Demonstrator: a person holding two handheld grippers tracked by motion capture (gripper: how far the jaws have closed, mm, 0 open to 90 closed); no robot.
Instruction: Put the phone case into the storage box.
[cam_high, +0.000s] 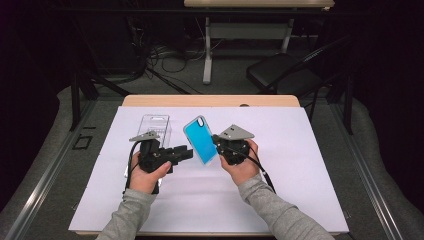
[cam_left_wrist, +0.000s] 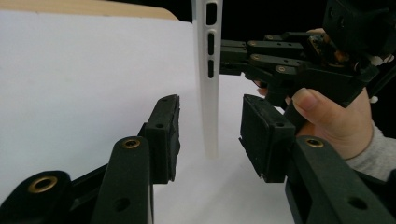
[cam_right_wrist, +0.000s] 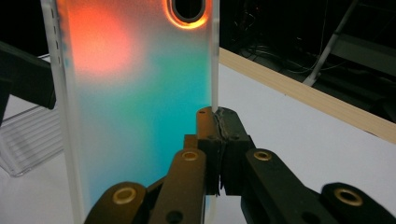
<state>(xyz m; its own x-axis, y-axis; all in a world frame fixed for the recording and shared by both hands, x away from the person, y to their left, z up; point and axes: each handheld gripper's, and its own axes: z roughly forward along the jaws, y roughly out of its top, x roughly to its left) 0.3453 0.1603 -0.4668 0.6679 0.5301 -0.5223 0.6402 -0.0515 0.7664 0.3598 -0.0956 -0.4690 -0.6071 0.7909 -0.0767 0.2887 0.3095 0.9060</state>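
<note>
A phone case (cam_high: 200, 140), teal with an orange glow near its camera hole, stands upright above the white sheet (cam_high: 280, 190). My right gripper (cam_high: 216, 142) is shut on its right edge; in the right gripper view the jaws (cam_right_wrist: 218, 135) pinch the frosted rim of the case (cam_right_wrist: 140, 93). My left gripper (cam_high: 189, 151) comes in from the left, open. In the left gripper view the case's thin white edge (cam_left_wrist: 208, 93) stands between the two pads of my left gripper (cam_left_wrist: 210, 140) with a gap on each side. Beyond it is my right gripper (cam_left_wrist: 261, 56).
A clear plastic box (cam_high: 155, 125) lies on the sheet just behind my left gripper, and its corner (cam_right_wrist: 28, 140) is in the right gripper view. The table's wooden far edge (cam_high: 210, 101) borders the sheet. A black chair (cam_high: 280, 70) and cables sit beyond.
</note>
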